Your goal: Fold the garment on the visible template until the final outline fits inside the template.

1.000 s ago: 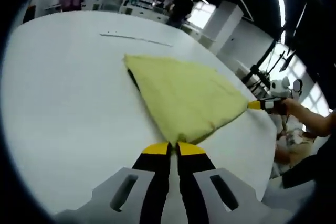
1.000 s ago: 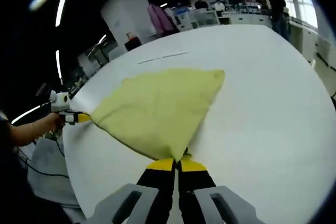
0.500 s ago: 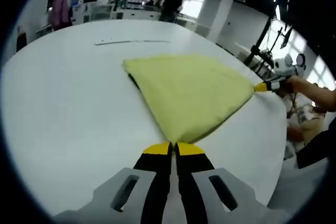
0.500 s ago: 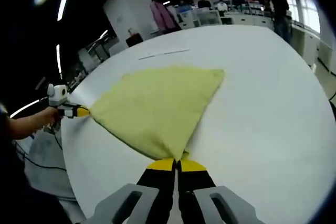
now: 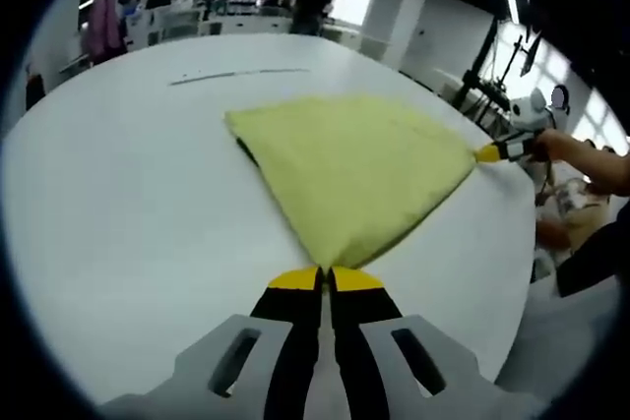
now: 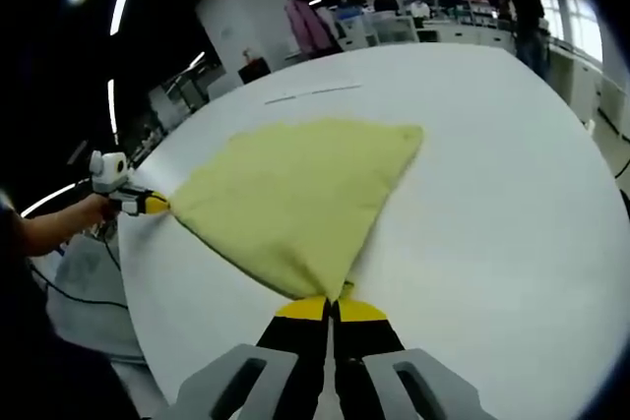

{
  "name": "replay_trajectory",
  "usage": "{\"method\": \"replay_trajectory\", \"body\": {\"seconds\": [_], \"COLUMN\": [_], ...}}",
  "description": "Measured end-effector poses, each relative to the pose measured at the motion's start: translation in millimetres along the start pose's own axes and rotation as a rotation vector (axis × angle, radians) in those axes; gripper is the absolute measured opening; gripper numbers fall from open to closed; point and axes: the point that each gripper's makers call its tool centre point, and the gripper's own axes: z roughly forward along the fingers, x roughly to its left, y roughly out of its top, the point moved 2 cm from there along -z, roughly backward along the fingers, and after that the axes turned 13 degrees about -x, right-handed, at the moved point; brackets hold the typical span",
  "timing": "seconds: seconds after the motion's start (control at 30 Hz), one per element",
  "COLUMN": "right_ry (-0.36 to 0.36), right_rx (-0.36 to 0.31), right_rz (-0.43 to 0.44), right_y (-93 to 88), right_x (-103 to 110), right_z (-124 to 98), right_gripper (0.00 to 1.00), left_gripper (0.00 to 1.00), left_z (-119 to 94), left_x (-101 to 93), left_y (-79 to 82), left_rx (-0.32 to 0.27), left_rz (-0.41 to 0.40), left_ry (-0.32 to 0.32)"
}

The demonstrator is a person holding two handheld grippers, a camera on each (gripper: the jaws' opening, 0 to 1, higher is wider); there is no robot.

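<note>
A: Left gripper view; why is the yellow garment (image 5: 349, 169) stretched so flat on the white worktop (image 5: 118, 204)?

B: The left gripper (image 5: 326, 278) fingers pinch its 6 o'clock corner; the other gripper pulls from 3 o'clock, probably tensioning a fold.

A: Right gripper view?

B: The right gripper (image 6: 332, 308) is clamped on the 6 o'clock corner, low and level; garment centred, a dark line at 12 o'clock.

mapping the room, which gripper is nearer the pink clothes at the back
Left, likely: the pink clothes hang past the left gripper, on the side away from the right gripper.
</note>
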Motion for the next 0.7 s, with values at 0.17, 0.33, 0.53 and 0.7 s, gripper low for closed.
{"method": "replay_trajectory", "body": {"seconds": [0.17, 0.33, 0.53, 0.7], "right_ry": [0.001, 0.0, 0.008, 0.01], "right_rx": [0.0, -0.002, -0.003, -0.009], "right_rz": [-0.004, 0.003, 0.019, 0.026], "right_y": [-4.2, -8.4, -14.6, -17.9], "right_x": [1, 4, 9, 12], "right_z": [-5, -9, -14, -18], "right_gripper": [0.0, 0.0, 0.0, 0.0], "left_gripper": [0.0, 0.0, 0.0, 0.0], "left_z": [-6, -12, -18, -20], "left_x": [-6.4, -12.6, -15.9, -18.1], "left_y": [-6.6, -12.9, -14.8, -17.7], "left_rx": [-0.007, -0.008, 0.003, 0.009], "left_rz": [-0.011, -0.017, 0.01, 0.035], "left_ry": [0.004, 0.013, 0.031, 0.04]}}
